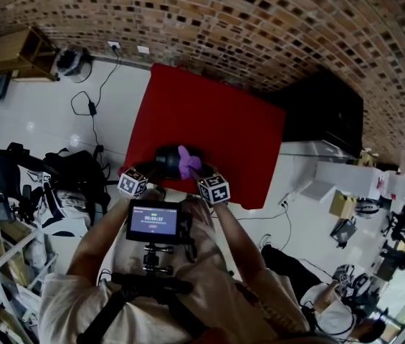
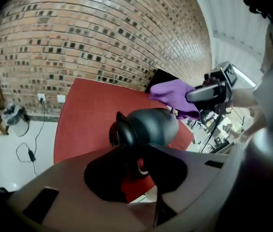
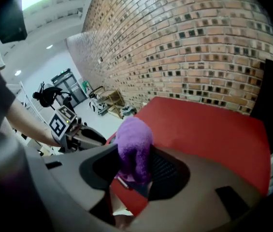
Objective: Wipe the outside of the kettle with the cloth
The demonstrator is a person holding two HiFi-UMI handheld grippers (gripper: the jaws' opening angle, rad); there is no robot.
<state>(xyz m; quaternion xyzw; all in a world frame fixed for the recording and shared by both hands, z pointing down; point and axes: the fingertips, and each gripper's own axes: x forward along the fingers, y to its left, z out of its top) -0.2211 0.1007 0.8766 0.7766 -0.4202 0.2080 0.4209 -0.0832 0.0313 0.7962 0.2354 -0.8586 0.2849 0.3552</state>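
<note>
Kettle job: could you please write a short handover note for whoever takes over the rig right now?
Left gripper: shut on the handle of the black kettle, holding it at the near edge of the red table.
Right gripper: shut on the purple cloth, which is at the kettle's upper side; contact is not certain.
Done: both things are gripped and brought together. How much has been wiped cannot be told.
Left: rub the cloth round the whole outside, probably turning the kettle as needed, then set both down.
</note>
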